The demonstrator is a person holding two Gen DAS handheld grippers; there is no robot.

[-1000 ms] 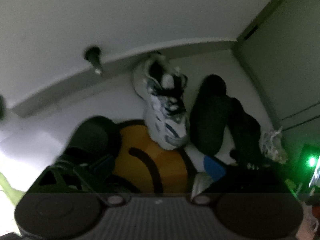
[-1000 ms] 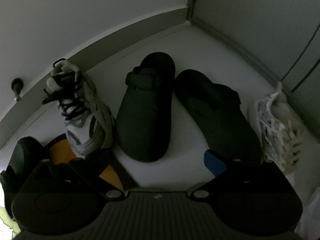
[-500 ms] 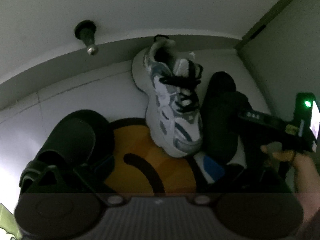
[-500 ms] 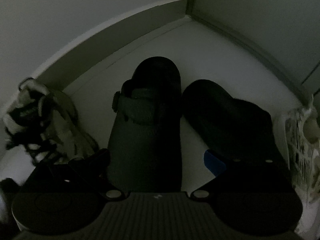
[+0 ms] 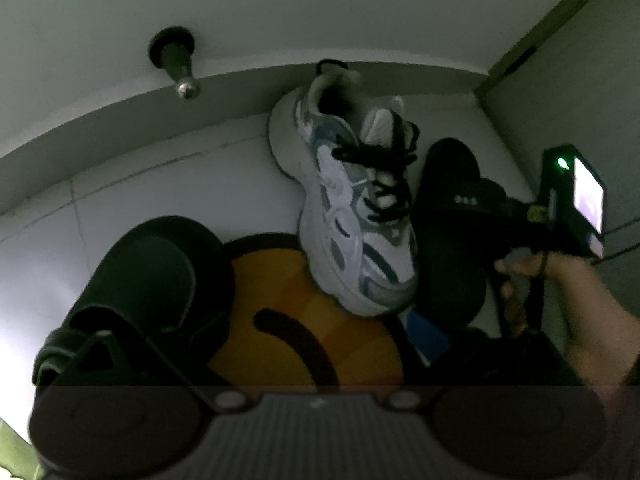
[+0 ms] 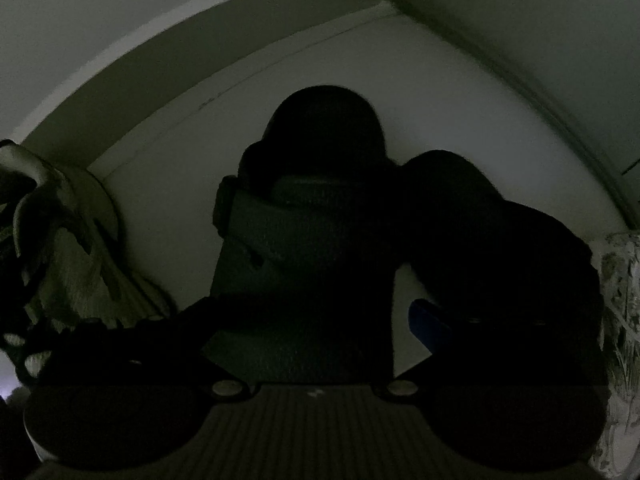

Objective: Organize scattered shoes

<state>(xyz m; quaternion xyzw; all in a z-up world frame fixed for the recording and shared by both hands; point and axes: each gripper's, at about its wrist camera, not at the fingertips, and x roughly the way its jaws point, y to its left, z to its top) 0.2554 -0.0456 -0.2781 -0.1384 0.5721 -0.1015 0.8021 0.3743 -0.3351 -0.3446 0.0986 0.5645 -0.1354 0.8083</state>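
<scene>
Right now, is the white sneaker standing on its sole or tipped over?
On its sole. The white sneaker shows laces and open collar facing up, toe resting on the orange mat, heel toward the baseboard, black clog beside it.

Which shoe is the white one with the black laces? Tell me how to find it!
Look along the wall to where it meets the floor. Under it lies a yellow mat, and the sneaker has its toe on that mat and its heel by the wall. It is the only pale shoe here with black laces; the clog on one side and the sandal on the other are plain black.
</scene>
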